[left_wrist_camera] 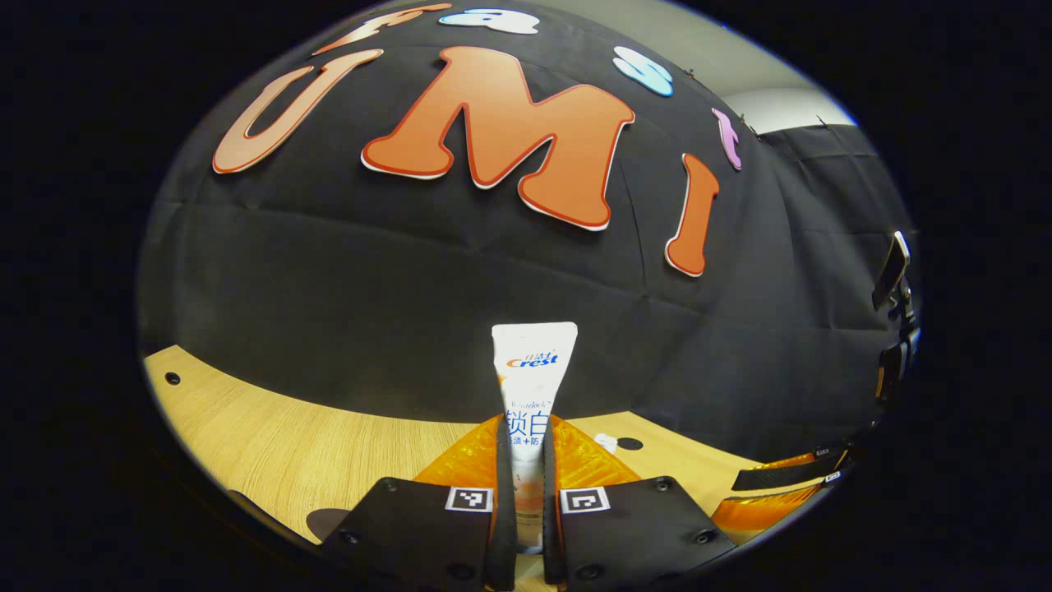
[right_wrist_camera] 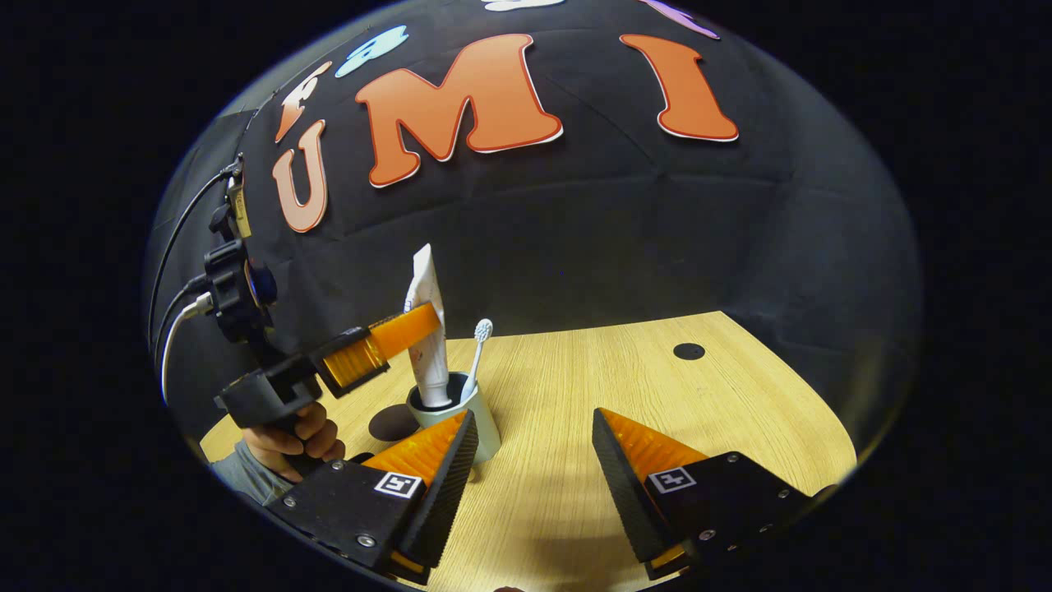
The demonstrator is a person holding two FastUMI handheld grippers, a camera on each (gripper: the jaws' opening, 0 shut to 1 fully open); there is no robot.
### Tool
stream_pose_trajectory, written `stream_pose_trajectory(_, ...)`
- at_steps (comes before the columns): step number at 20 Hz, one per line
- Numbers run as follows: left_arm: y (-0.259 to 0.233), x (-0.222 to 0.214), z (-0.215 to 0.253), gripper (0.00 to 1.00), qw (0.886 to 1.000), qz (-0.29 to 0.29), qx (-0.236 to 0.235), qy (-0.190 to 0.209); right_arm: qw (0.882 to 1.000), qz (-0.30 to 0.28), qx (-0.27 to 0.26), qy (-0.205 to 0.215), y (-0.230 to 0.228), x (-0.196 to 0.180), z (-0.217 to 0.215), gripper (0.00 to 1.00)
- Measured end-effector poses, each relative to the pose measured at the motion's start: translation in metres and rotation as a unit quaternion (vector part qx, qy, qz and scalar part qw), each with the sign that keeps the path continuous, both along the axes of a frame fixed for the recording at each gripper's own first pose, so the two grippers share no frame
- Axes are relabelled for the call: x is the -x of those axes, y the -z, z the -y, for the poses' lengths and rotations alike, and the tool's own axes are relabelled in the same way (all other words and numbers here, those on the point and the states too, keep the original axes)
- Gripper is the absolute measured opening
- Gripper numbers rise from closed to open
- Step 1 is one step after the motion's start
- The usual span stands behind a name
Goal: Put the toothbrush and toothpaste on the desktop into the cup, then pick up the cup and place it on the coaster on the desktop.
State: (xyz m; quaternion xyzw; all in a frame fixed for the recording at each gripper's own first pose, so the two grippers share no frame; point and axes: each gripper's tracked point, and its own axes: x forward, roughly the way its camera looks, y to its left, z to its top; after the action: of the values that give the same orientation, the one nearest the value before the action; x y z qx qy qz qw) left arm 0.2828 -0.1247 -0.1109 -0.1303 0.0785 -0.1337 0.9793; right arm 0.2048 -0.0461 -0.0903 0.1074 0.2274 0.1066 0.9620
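Toothpaste [right_wrist_camera: 427, 329] upright in the cup [right_wrist_camera: 477, 423], left gripper [left_wrist_camera: 526, 493] clamped on the tube.

Seen in the right gripper view, the tube's long axis is near vertical, its lower end inside the cup beside the toothbrush [right_wrist_camera: 478, 353], so letting go looks like the next step. Right gripper [right_wrist_camera: 534, 460] is wide open, holding nothing, with the cup just ahead off its left finger; it is well placed to grasp the cup. A dark round coaster [right_wrist_camera: 393, 422] lies on the desktop [right_wrist_camera: 657, 386] just beyond.
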Motion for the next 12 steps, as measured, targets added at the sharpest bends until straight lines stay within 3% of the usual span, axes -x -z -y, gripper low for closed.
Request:
stream_pose_trajectory(9, 0.026, 0.009, 0.002, 0.16, 0.999, -0.016, -0.029, 0.012, 1.000, 0.006, 0.003, -0.001, -0.003, 0.001, -0.003, 0.86)
stream_pose_trajectory(12, 0.028, 0.017, -0.002, 0.22, 0.999, -0.020, -0.029, 0.022, 1.000, 0.010, 0.005, 0.000, -0.007, 0.001, -0.004, 0.86)
